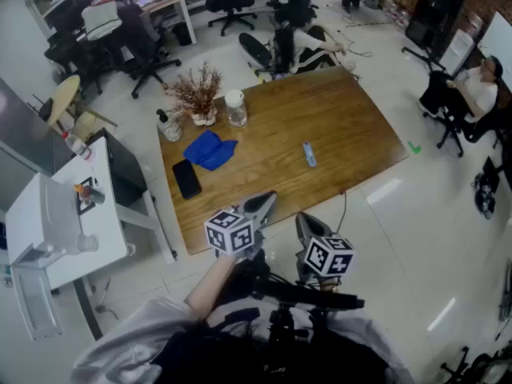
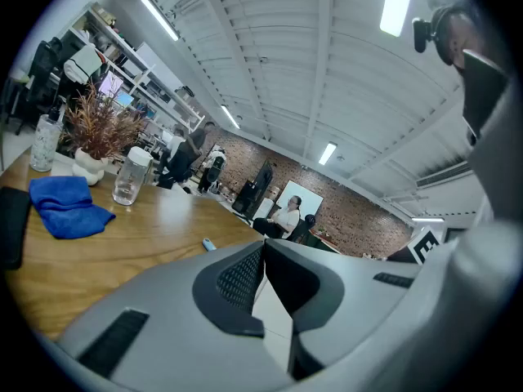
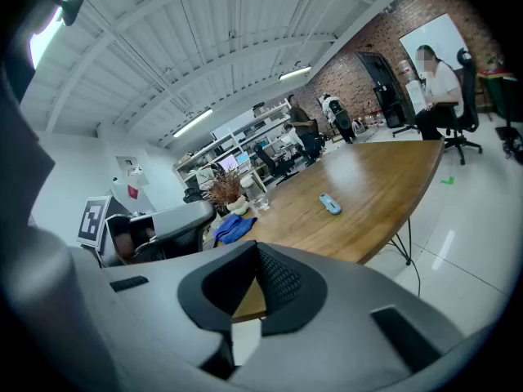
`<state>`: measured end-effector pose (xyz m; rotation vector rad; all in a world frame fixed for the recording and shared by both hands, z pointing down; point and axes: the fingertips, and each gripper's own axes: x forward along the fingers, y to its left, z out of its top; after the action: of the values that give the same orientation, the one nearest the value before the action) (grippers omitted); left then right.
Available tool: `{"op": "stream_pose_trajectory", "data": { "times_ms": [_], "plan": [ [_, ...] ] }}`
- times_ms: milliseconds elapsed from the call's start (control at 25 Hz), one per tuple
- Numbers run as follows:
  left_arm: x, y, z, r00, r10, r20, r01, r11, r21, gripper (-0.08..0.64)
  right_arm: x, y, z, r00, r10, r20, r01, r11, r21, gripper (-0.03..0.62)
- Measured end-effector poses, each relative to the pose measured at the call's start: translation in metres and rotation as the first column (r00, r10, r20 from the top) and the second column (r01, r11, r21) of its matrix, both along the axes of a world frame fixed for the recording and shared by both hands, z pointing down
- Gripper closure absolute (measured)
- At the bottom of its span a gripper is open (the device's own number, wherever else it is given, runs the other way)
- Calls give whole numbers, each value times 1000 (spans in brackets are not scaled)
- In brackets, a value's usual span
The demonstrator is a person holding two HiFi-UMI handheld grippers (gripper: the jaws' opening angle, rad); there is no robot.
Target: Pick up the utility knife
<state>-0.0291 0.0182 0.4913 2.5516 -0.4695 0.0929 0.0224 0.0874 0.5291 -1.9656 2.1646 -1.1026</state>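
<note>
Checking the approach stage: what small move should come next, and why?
Probably carry the right tongs forward over the table toward the utility knife. They are shut and empty at the near edge, and the knife lies untouched on the wood ahead of them.

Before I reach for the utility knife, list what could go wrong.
1. The right tongs and left tongs are both shut; reaching in that way would likely shove the utility knife rather than grip it.
2. The knife lies flat on the smooth table, so it may slide when pinched.
3. The left tongs sit nearer the phone and blue cloth; the right looks the clearer reach.
</note>
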Motion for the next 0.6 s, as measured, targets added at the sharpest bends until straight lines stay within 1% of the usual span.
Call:
{"op": "stream_pose_trajectory", "data": {
  "times_ms": [200,280,360,440,520,600],
  "plan": [
    [7,-55,14,1000,23,11,-23,1000,-11,555,15,-51,-3,999,49,-6,-49,999,9,578],
    [18,-70,18,999,41,4,-41,999,-27,555,25,-64,-9,997,71,-9,-71,997,12,578],
    [30,-76,22,998,69,1,-69,996,-48,555,37,-70,-10,995,100,-16,-100,995,-1,578],
    [33,-77,28,996,93,13,-92,994,-59,555,41,-74,-3,993,122,-5,-122,992,-23,578],
    [32,-80,35,995,96,24,-94,993,-71,555,43,-79,5,992,130,7,-129,991,-43,578],
    [38,-87,38,996,84,21,-82,993,-80,555,53,-87,8,991,130,-7,-130,990,-54,578]
  ]
}}
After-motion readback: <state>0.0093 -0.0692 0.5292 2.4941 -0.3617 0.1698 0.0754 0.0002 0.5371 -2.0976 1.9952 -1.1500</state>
